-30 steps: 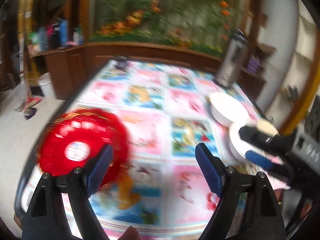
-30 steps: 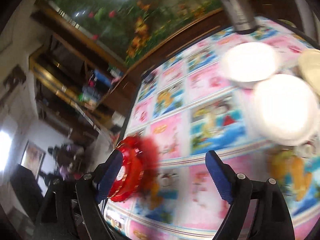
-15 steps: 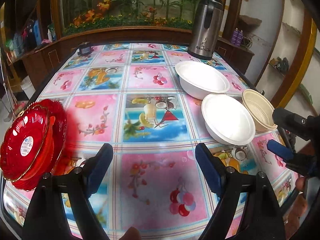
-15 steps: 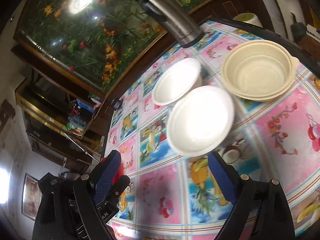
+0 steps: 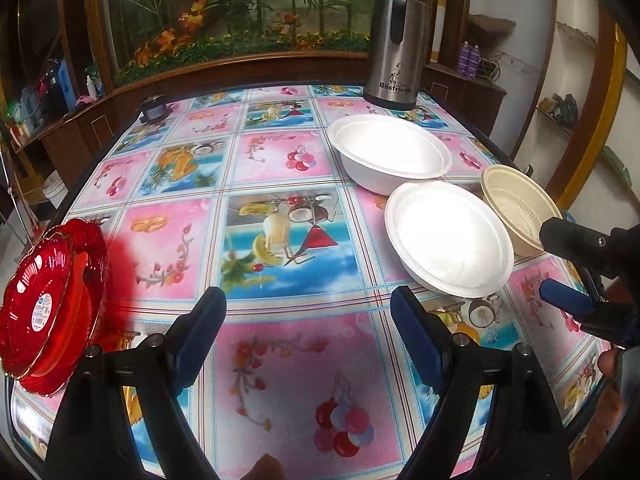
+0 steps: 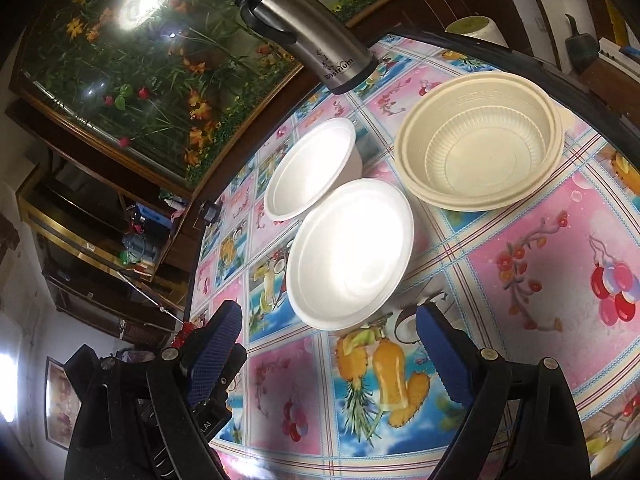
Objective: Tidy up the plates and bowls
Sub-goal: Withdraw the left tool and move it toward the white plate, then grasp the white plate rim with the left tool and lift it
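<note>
A stack of red plates (image 5: 48,304) leans at the table's near left edge. Two white foam bowls stand on the right half: the far one (image 5: 390,152) (image 6: 310,168) and the near one (image 5: 448,236) (image 6: 350,252). A cream ribbed bowl (image 5: 516,204) (image 6: 478,156) sits beside them at the right edge. My left gripper (image 5: 308,330) hangs open over the near middle of the table, nothing between its fingers. My right gripper (image 6: 332,344) is open just short of the near white bowl; it also shows at the right edge of the left wrist view (image 5: 560,268).
A steel thermos jug (image 5: 396,36) (image 6: 312,36) stands at the far right of the fruit-print tablecloth (image 5: 276,240). A small dark jar (image 5: 154,108) sits at the far left edge. A wooden ledge with artificial flowers (image 5: 224,40) runs behind the table.
Both views swung to the right and steadied: the red plates slid to the left edge of the left wrist view, and the bowls came near the right gripper. Both grippers stayed open.
</note>
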